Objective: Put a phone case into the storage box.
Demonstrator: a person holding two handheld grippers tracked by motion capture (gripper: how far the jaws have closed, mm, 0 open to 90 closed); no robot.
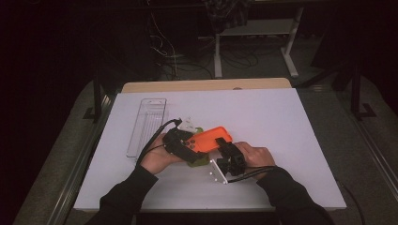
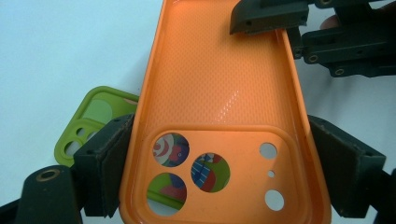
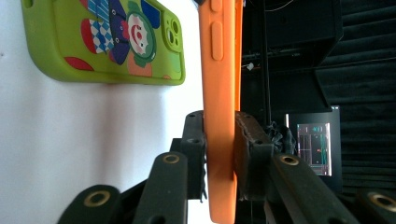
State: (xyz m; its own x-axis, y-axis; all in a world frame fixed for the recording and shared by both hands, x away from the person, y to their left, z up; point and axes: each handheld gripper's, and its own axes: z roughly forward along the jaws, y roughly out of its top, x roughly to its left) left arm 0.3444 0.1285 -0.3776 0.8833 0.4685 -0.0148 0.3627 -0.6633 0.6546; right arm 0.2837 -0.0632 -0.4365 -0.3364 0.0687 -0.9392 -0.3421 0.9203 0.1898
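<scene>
Orange phone case [image 1: 212, 138] held above the white table [image 1: 281, 140], centre-front. Left tool [image 2: 219, 172] clamps its camera end across the width; right tool [image 3: 219, 154] pinched on its edge. Green phone case [image 3: 107, 42] lies underneath, at 7 o'clock. Clear tray [image 1: 148, 126] at 9 o'clock.

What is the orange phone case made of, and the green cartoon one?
The orange phone case looks like soft matte rubber or silicone: its inside has a fine dotted texture and a dull sheen. The green cartoon phone case seems similar rubbery plastic, with rounded edges, smooth skin and a printed picture.
</scene>
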